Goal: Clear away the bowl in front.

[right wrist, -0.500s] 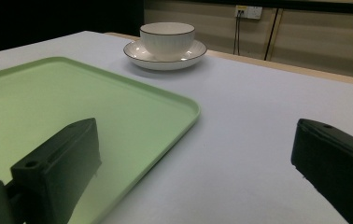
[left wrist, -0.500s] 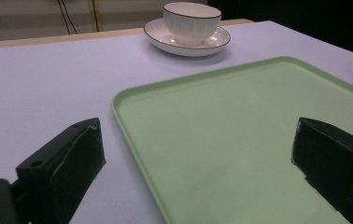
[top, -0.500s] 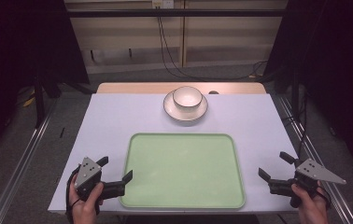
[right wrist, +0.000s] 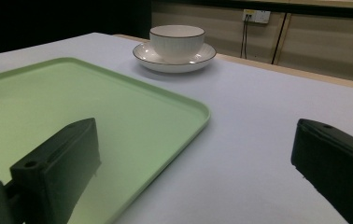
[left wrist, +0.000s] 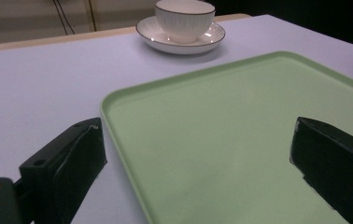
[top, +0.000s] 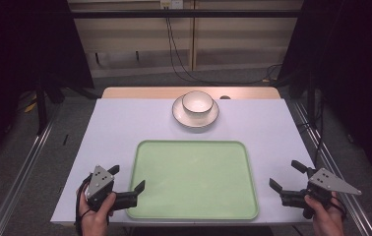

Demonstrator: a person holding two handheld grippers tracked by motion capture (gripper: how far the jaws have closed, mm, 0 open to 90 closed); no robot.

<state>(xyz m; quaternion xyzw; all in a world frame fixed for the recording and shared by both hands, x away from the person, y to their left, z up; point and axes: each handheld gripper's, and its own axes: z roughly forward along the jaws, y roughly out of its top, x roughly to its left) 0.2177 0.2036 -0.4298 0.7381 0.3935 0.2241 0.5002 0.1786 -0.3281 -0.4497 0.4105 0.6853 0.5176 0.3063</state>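
A pale green tray [top: 194, 178] lies flat at the front middle of the white table [top: 125, 123]. A white bowl [top: 197, 102] stands on a white saucer [top: 195, 116] beyond the tray's far edge. My left gripper [top: 126, 178] is held low at the tray's near left corner, open and holding nothing; one jaw hangs over the tray's rim [left wrist: 118, 135]. My right gripper [top: 286, 175] stays just right of the tray's near right corner, open and holding nothing. The bowl [left wrist: 184, 17] [right wrist: 177, 41] and tray [right wrist: 48, 107] appear ahead in both gripper views.
The table's wooden far edge [top: 139, 92] runs behind the saucer. Metal rails [top: 21, 172] flank the table on the floor. Cables [top: 179, 59] hang down the wall panel behind. Bare white tabletop lies on both sides of the tray.
Both grippers hold nearly the same places as half a second ago. Tray, bowl and saucer have not moved.
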